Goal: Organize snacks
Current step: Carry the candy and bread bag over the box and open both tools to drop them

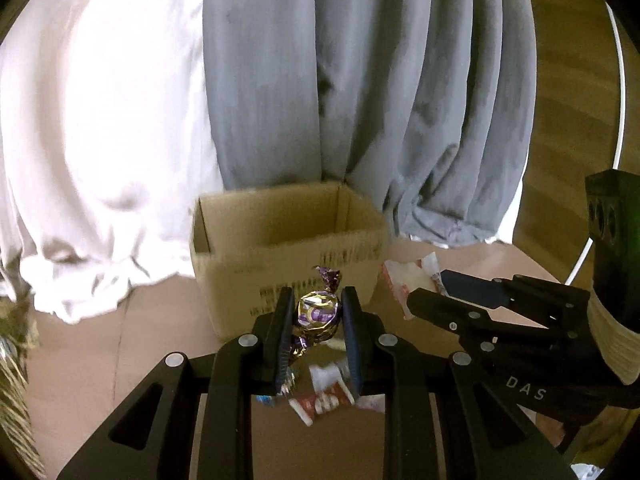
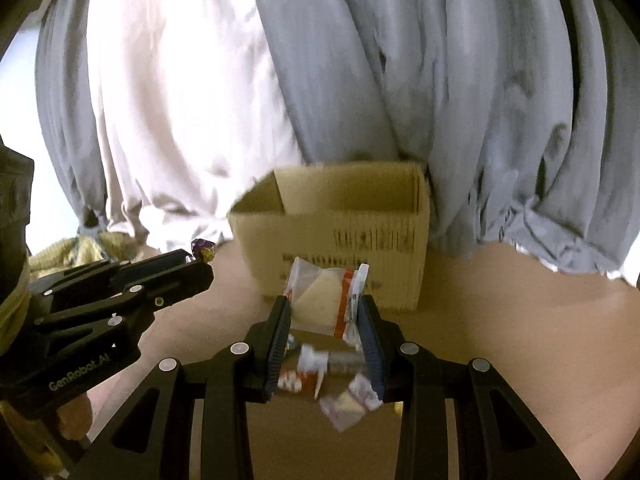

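Support surface: smooth tan-brown tabletop (image 2: 520, 320), filling the lower half of both wrist views. Open cardboard box (image 2: 344, 236) stands on it at frame centre, black print on its near wall. Loose wrapped snacks (image 2: 348, 400) lie on the surface in the lower centre, blurred. Gathered white and grey curtains (image 2: 520, 140) reach down to the tabletop's far edge behind the box.

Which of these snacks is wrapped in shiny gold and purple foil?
The twist-wrapped candy in the left gripper; the right gripper's packet is clear plastic.
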### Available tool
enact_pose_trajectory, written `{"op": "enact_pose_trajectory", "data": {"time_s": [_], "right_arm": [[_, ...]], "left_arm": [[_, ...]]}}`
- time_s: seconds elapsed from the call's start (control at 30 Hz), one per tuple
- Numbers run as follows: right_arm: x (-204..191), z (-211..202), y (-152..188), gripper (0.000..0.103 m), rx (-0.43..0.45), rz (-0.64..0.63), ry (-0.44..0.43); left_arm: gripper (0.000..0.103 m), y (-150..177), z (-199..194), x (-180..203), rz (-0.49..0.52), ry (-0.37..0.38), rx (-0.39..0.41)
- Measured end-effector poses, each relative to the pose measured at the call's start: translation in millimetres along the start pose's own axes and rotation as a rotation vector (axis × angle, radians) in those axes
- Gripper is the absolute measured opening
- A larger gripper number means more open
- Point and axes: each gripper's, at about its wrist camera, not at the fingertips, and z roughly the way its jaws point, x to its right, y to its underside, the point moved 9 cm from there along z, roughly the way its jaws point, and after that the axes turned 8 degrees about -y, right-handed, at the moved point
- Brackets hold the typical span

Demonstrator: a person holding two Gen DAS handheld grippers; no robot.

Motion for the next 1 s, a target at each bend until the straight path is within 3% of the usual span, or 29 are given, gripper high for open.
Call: {"op": "enact_pose_trajectory", "data": {"time_s": [0.27, 0.63, 1.0], "right_arm": [[-1, -3, -43, 0.036, 0.087, -0.022, -0.011], [2, 9, -95, 0.036, 0.154, -0.042, -0.035], [16, 51, -122, 0.036, 0.099, -0.043, -0.028]], "left_arm": [[0.024, -47, -5, -3, 0.029, -0.018, 0.100], [0.024, -97, 8, -15, 0.061, -0.071, 0.180], [0.024, -115, 68, -33, 0.044, -0.071, 0.087]]}}
